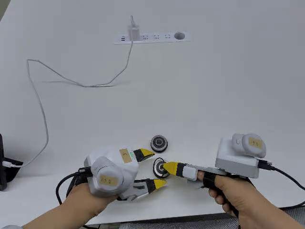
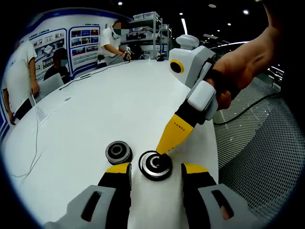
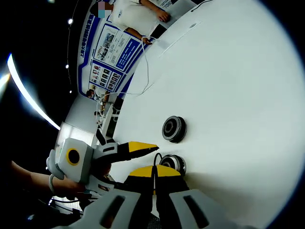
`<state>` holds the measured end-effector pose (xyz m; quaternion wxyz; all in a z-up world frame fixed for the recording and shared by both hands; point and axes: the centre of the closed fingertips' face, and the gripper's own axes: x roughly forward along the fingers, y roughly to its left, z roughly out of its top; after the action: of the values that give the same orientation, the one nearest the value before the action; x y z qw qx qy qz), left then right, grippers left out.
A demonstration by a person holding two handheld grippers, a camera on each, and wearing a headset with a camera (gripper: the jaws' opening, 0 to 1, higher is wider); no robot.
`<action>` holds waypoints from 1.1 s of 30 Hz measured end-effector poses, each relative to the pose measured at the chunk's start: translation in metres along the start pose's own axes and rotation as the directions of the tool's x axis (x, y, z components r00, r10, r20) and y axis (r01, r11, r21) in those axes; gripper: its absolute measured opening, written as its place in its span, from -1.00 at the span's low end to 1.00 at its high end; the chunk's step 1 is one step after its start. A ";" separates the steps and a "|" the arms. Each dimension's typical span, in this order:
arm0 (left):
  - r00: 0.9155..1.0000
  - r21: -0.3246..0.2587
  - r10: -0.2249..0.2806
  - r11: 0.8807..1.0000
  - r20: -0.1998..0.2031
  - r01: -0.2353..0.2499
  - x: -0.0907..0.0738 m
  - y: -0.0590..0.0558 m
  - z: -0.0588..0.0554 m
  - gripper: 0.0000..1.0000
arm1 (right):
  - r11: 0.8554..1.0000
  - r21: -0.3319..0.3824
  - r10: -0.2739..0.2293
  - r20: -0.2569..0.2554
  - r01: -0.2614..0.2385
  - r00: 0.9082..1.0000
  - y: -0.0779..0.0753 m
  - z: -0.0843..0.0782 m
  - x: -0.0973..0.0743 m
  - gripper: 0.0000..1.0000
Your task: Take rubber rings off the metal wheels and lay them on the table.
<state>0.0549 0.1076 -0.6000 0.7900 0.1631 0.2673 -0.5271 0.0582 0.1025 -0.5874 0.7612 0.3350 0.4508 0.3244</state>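
Between the left gripper (image 2: 156,171) fingertips (image 2: 119,171), spread wide, sits the near metal wheel (image 2: 156,165). It lies flat on the white table (image 2: 119,105), with a small gap to each pad. Right gripper (image 3: 153,172) fingers are pressed together, the joined tip down on that wheel's rim, on the side away from the left gripper. A thin dark strand curls at the closed tip in the right gripper view; can't tell if it is the rubber ring. Dark band round the near wheel's edge. The second metal wheel (image 1: 159,143) lies flat just beyond the first, apart from it, clear of both grippers, also dark-rimmed. Head view: both wheels are close to the near table edge, a hand on each gripper. Far back, a white power strip (image 1: 152,36) with a plug in it, its white cable (image 1: 38,95) trailing to the left edge. Left gripper view: people (image 2: 21,71) at the table's far end.
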 end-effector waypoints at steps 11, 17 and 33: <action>0.998 -0.032 0.044 0.999 0.034 -0.043 -0.005 0.007 0.002 0.12 | 1.000 0.015 0.025 0.023 -0.025 0.999 0.008 0.004 -0.006 -0.97; 0.997 -0.053 0.063 0.997 0.045 -0.061 -0.009 0.010 0.003 0.23 | 0.999 0.024 0.025 0.049 -0.026 0.998 0.007 0.011 -0.014 -0.97; 0.996 -0.076 0.075 0.995 0.046 -0.072 -0.013 0.012 -0.002 0.28 | 0.998 0.067 -0.021 0.124 0.013 0.992 -0.016 0.027 -0.040 -0.97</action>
<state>0.0614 0.1232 -0.5937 0.8207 0.1304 0.2611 -0.4912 0.0704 0.0562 -0.5714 0.7790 0.3757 0.4157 0.2814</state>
